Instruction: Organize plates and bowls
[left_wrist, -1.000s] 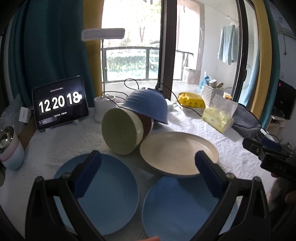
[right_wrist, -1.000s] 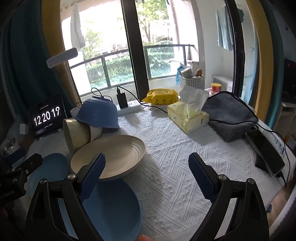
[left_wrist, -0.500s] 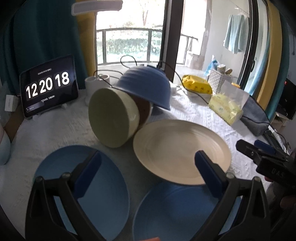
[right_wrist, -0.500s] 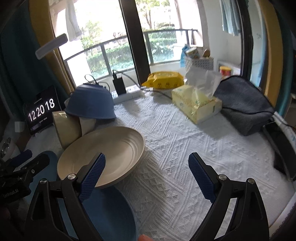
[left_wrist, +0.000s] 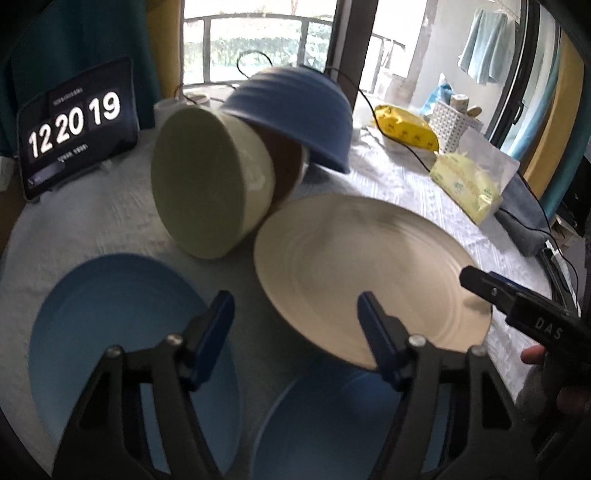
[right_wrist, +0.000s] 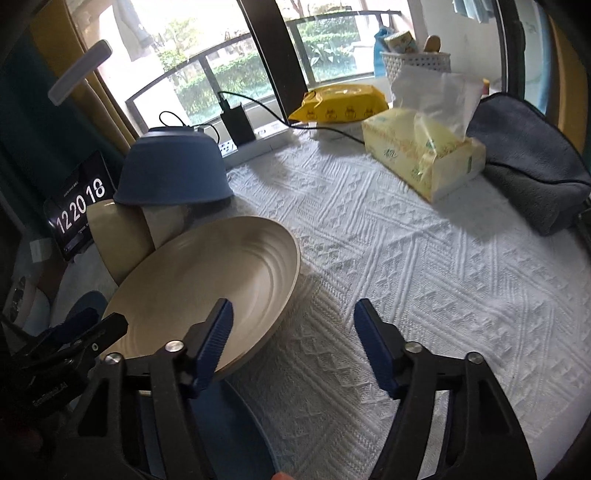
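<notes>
The cream plate (left_wrist: 369, 266) sits mid-tabletop (right_wrist: 406, 266), its near edge overlapping a blue plate (left_wrist: 347, 424); a second blue plate (left_wrist: 122, 332) lies to its left. Behind, a green bowl (left_wrist: 207, 184) lies on its side under an upturned blue bowl (left_wrist: 291, 110). The left claw (left_wrist: 295, 325) and right claw (right_wrist: 291, 325) are both closing, nothing gripped, each hovering at the cream plate's near rim.
</notes>
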